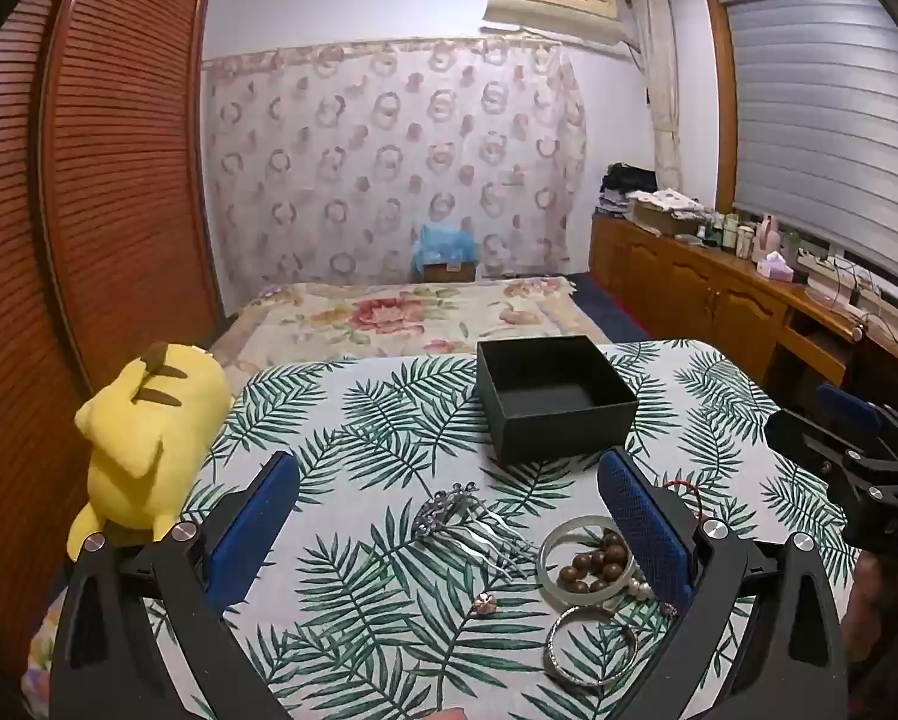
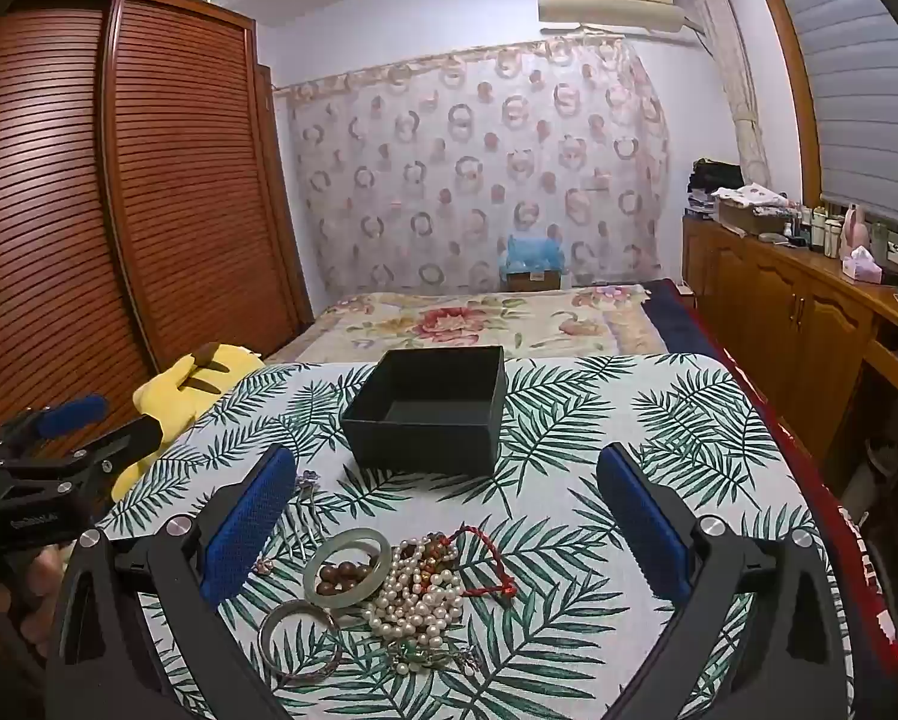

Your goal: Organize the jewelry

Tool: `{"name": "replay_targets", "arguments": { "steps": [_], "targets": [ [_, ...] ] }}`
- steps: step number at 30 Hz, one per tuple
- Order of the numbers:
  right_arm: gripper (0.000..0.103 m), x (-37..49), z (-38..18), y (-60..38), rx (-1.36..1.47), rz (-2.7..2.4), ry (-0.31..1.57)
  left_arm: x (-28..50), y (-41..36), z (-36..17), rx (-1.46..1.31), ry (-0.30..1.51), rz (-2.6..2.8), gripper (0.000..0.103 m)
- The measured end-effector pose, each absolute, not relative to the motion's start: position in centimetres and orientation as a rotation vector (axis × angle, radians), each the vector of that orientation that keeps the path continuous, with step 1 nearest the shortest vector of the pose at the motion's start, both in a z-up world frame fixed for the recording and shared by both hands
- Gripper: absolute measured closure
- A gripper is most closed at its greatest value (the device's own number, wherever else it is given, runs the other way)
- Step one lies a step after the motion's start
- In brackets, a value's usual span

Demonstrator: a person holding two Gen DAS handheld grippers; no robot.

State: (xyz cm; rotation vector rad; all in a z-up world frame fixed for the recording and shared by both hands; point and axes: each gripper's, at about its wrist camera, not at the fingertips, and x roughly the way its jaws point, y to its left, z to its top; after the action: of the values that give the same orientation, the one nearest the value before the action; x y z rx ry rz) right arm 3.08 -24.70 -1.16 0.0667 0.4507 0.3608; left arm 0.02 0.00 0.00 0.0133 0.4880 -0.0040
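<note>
Sorting of the jewelry not yet begun, as judged from the empty black box (image 2: 428, 405).

Both the left gripper (image 1: 446, 516) and the right gripper (image 2: 446, 510) are held wide apart with nothing between the pads. The jewelry is seen heaped at 6 o'clock from the box on the leaf-print tablecloth (image 2: 659, 420): a jade bangle (image 2: 347, 567), a pearl strand (image 2: 416, 600), a silver bangle (image 2: 299, 642) and, at 8 o'clock, a hair comb (image 1: 473, 519). Everything is left to be moved.
</note>
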Motion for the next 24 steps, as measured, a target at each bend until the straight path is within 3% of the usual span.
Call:
{"name": "replay_targets", "arguments": {
  "steps": [24],
  "targets": [
    [0.002,3.18,-1.20,-24.66,0.066,0.357,0.457,-0.14,-0.03,0.25,0.009,0.470,-0.006,0.006]
  ]
}}
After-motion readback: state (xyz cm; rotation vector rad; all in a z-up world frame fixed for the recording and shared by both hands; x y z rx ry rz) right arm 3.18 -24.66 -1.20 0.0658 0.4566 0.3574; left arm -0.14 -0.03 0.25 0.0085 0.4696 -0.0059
